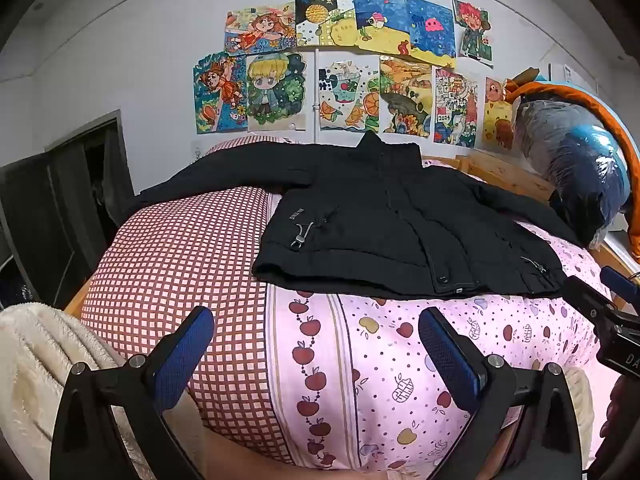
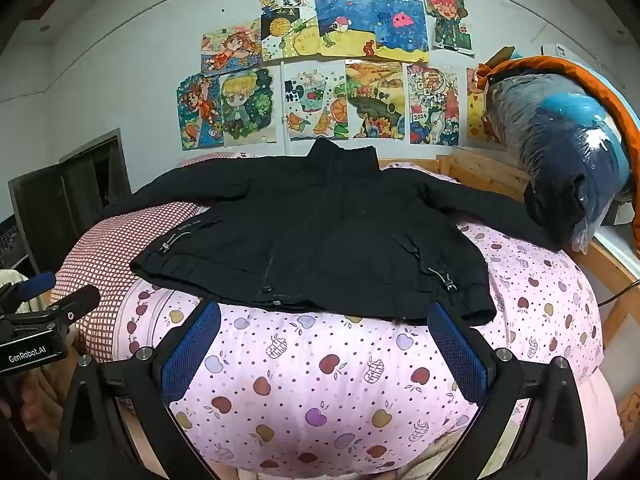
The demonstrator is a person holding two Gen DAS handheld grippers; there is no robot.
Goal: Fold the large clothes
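Note:
A black jacket [image 1: 384, 220] lies flat, front up, on the bed, collar toward the wall and both sleeves spread out to the sides; it also shows in the right wrist view [image 2: 320, 232]. My left gripper [image 1: 316, 328] is open and empty, above the bedding a little short of the jacket's hem. My right gripper [image 2: 324, 320] is open and empty, its fingertips just at the near hem. Each gripper shows in the other's view: the right one [image 1: 600, 300] at the right edge, the left one [image 2: 52, 292] at the left edge.
The bed carries a pink apple-print quilt [image 2: 320, 392] and a red checked cover [image 1: 180, 264]. A plastic-wrapped bundle [image 2: 568, 152] with orange fabric sits at the right by a wooden bed rail [image 2: 480, 172]. A cream fleece blanket [image 1: 36, 360] lies at the near left. Drawings [image 1: 348, 60] cover the wall.

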